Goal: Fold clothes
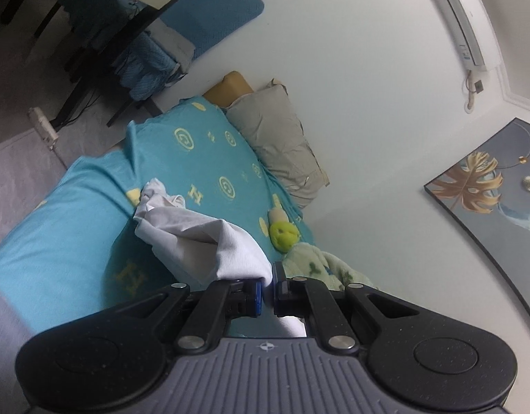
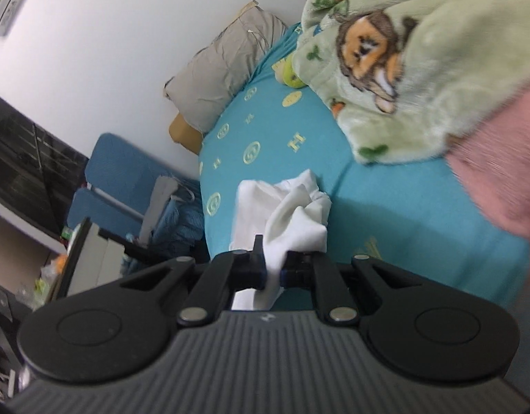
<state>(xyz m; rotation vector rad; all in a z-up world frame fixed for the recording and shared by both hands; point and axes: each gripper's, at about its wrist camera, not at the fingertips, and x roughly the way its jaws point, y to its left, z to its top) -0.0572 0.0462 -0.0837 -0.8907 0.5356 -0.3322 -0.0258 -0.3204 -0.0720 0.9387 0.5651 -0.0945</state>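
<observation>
A crumpled white garment hangs above the turquoise bed sheet. My left gripper is shut on one edge of it, and the cloth trails forward and left from its black fingers. In the right wrist view the same white garment bunches up in front of my right gripper, which is shut on a fold of it. The cloth runs between the pads and down below them. The far end of the garment still droops toward the sheet.
A grey pillow and a tan cushion lie by the white wall. A yellow-green plush toy and a green cartoon blanket sit on the bed. Something pink blurs at right. A blue chair stands beside the bed.
</observation>
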